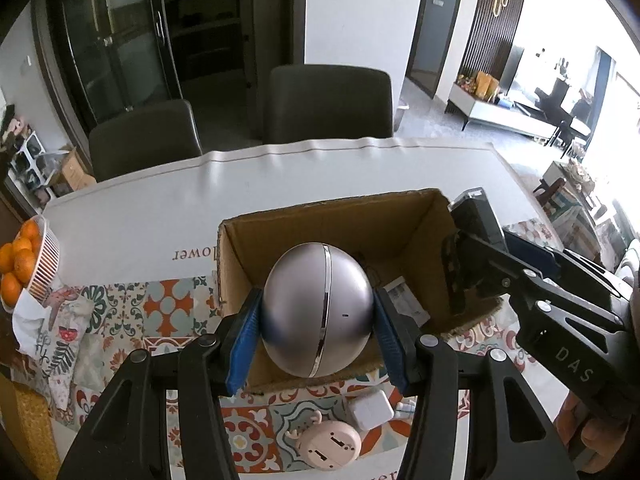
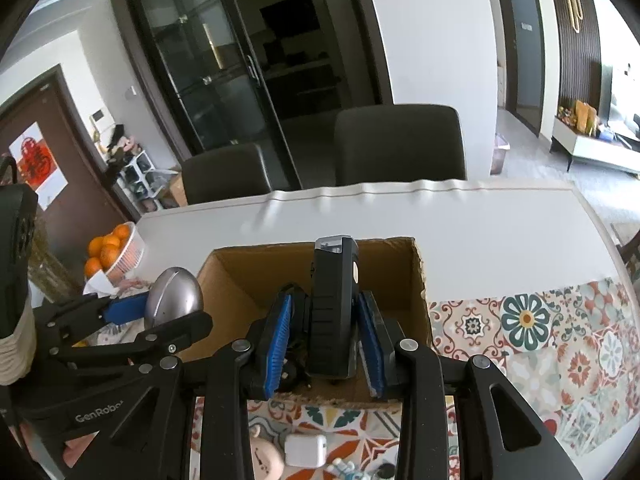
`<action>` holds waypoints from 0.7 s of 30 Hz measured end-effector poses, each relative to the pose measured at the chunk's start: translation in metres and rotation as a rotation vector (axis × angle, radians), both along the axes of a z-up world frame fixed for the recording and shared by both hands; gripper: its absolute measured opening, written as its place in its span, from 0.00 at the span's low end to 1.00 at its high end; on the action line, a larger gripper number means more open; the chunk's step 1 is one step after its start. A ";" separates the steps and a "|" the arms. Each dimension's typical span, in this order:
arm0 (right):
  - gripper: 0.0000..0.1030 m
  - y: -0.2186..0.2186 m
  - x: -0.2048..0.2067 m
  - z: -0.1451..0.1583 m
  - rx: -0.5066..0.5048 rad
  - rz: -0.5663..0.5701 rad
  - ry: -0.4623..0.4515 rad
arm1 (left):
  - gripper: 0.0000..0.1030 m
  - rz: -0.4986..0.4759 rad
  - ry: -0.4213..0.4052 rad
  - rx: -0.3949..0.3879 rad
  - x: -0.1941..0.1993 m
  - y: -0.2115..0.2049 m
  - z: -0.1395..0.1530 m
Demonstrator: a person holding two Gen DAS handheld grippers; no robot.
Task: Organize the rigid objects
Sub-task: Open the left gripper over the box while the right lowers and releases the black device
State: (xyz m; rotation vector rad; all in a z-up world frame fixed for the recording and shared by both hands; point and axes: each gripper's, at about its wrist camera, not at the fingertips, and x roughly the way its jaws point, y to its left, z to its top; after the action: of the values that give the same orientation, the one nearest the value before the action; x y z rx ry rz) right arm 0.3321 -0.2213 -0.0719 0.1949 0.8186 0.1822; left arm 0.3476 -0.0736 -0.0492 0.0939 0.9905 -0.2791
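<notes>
My left gripper (image 1: 317, 322) is shut on a silver egg-shaped device (image 1: 316, 308) with a chrome band, held over the near part of an open cardboard box (image 1: 320, 208). The device also shows in the right wrist view (image 2: 174, 298). My right gripper (image 2: 326, 334) is shut on a black rectangular device (image 2: 334, 308), held upright over the same box (image 2: 260, 256). In the left wrist view the right gripper (image 1: 460, 276) hangs over the box's right wall with the black device (image 1: 476, 216). Papers (image 1: 404, 300) lie inside the box.
A white charger block (image 1: 370, 410) and a pink round toy (image 1: 330, 444) lie on the patterned cloth (image 1: 168, 308) before the box. A basket of oranges (image 1: 24, 264) stands at the left table edge. Two dark chairs (image 1: 330, 104) stand behind the table.
</notes>
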 end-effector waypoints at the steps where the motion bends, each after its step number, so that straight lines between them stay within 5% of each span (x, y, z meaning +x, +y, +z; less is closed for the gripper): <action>1: 0.33 -0.001 0.003 -0.002 0.000 -0.001 0.007 | 0.52 0.005 0.005 0.005 0.002 -0.001 -0.002; 10: 0.33 -0.002 0.018 -0.020 -0.007 -0.004 0.054 | 0.57 0.047 0.050 0.039 0.016 0.002 -0.022; 19: 0.34 0.003 0.022 -0.023 -0.018 -0.002 0.076 | 0.76 0.121 -0.028 0.104 0.007 0.018 -0.013; 21: 0.41 0.004 0.020 -0.021 -0.032 -0.020 0.076 | 0.76 0.136 -0.050 0.109 0.003 0.022 -0.009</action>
State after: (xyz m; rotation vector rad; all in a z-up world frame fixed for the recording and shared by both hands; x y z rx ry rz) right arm 0.3522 -0.2176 -0.0924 0.1813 0.8942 0.1433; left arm 0.3505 -0.0517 -0.0582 0.1319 0.9580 -0.0978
